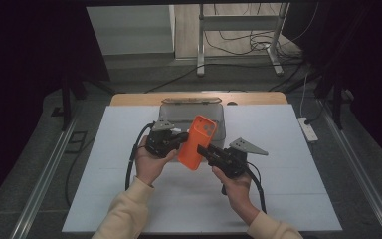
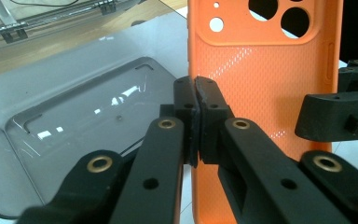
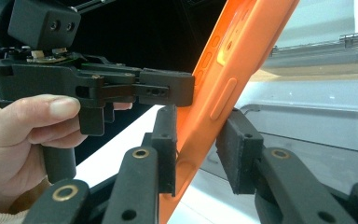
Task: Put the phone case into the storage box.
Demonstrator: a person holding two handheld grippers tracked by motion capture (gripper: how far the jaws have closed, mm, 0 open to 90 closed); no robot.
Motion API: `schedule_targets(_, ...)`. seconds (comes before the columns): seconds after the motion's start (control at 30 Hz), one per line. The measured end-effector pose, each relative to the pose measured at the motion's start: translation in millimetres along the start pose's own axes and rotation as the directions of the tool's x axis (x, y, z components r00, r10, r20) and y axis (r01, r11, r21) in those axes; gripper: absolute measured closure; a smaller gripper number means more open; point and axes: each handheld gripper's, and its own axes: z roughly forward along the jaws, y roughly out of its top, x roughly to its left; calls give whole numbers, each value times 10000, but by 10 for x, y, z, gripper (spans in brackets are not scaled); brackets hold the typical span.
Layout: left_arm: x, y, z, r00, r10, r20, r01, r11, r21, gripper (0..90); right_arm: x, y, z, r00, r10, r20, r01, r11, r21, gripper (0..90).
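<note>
While you hold both claws above the middle of the white worktop (image 1: 278, 199), one orange phone case (image 1: 197, 142) hangs tilted in the air between them, clear of the surface. Your left claw (image 1: 183, 138) is pressed together on one long edge of the case; in the left gripper view its jaws meet on that edge with the case (image 2: 261, 107) rising past them. Your right claw (image 1: 202, 151) sits at the opposite, lower side. In the right gripper view the case (image 3: 214, 93) stands between the right jaws: one pad lies against its side, the other stands just off it, so that claw is partly spread and not pinching.

Open worktop lies to the left, to the right and on your side of the hands. Directly behind the case sits one clear plastic box (image 1: 176, 115), near the worktop's far edge; it leaves little room forward. The worktop's side edges are well apart from both claws.

Counted: one case, one box, two claws, two hands.

The case is bright orange with a fine dotted texture on its back. At its upper end is a raised camera panel with two large round holes and smaller ones. Button bumps run along one long side.
</note>
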Motion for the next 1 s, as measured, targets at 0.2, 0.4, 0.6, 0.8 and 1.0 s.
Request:
schedule_targets(0.2, -8, -3, -1, 10000, 37, 67, -37, 10000, -43, 886, -2, 6, -2, 10000, 24, 27, -24, 10000, 1, 682)
schedule_targets(0.4, -15, -6, 11, 9999, 54, 121, -54, 10000, -18, 885, -10, 11, -6, 10000, 50, 68, -50, 10000, 10, 683)
schedule_targets(0.6, -27, -6, 12, 9999, 79, 151, -79, 10000, -23, 885, -8, 15, -14, 9999, 69, 113, -68, 10000, -19, 690)
schedule_targets(0.8, -24, -7, 2, 9998, 89, 177, -88, 10000, -40, 884, -12, 16, -16, 9998, 50, 189, -50, 10000, 38, 720)
schedule_targets(1.0, -21, -10, -5, 9994, -3, 333, 5, 10000, -43, 882, -30, 41, -35, 9999, 57, 154, -59, 9999, 119, 742)
